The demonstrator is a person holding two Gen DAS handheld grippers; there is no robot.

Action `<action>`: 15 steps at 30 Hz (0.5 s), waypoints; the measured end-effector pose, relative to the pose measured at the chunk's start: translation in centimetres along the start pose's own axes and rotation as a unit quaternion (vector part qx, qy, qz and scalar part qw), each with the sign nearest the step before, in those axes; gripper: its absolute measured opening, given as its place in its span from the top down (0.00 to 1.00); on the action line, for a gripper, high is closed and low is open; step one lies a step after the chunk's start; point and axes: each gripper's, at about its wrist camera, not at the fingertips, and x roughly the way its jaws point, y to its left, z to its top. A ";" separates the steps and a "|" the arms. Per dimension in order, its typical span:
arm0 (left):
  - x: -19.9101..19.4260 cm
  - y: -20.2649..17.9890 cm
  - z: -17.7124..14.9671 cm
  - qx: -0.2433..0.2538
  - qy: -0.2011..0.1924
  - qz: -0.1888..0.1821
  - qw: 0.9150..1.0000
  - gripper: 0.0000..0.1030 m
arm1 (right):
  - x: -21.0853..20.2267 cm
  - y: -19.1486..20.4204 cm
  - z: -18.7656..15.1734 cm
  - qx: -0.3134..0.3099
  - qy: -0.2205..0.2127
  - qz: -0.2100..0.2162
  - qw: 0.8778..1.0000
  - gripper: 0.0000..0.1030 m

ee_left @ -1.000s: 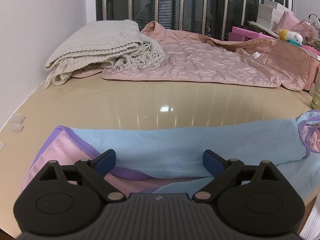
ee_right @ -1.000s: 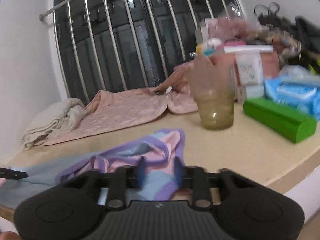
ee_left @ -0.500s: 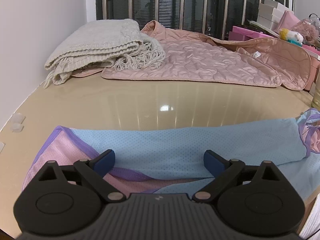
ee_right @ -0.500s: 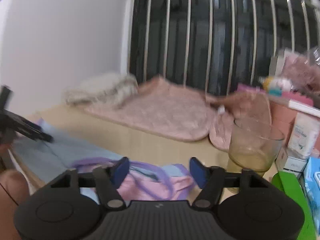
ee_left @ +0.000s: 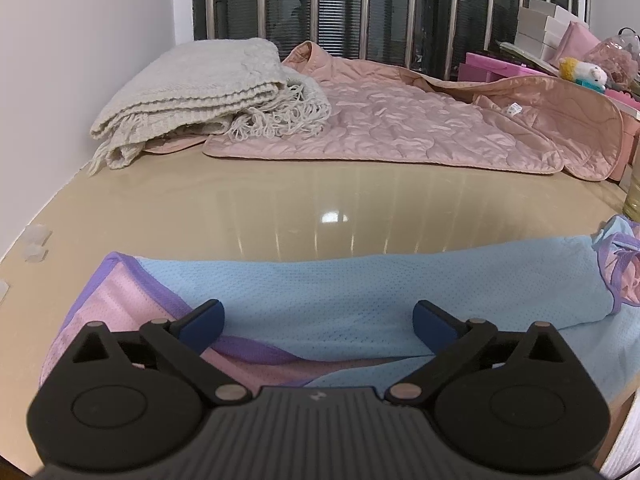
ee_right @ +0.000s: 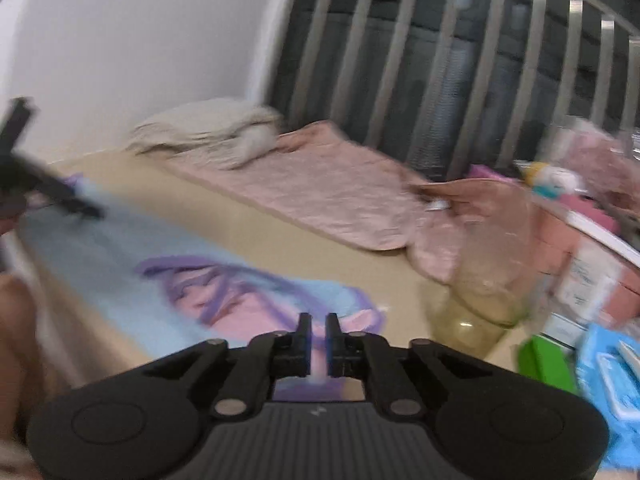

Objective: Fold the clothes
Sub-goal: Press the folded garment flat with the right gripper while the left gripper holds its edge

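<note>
A light blue mesh garment with pink panels and purple trim (ee_left: 360,292) lies folded lengthwise along the near edge of the beige table (ee_left: 280,200). My left gripper (ee_left: 318,318) is open and empty, hovering just above the garment's left part. In the right wrist view the same garment (ee_right: 224,292) shows its pink and purple end. My right gripper (ee_right: 318,330) has its jaws nearly closed over that end; the blurred frame does not show whether cloth is between them. The left gripper (ee_right: 48,192) appears at the far left.
A folded cream knit blanket (ee_left: 208,92) and a pink quilted cover (ee_left: 400,128) lie at the back by the barred window. A glass cup (ee_right: 492,264), a green box (ee_right: 548,364) and blue packets (ee_right: 612,376) stand at the right. Boxes and a plush toy (ee_left: 582,72) sit beyond.
My right gripper went from shut to open to nearly closed, swinging left and down over the garment's pink end. The left gripper and the garment's left part have stayed still.
</note>
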 end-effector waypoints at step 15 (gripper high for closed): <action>-0.3 0.4 -0.4 0.000 -0.001 0.001 1.000 0.01 | 6.0 -4.0 4.1 -0.040 0.090 0.099 0.990 0.81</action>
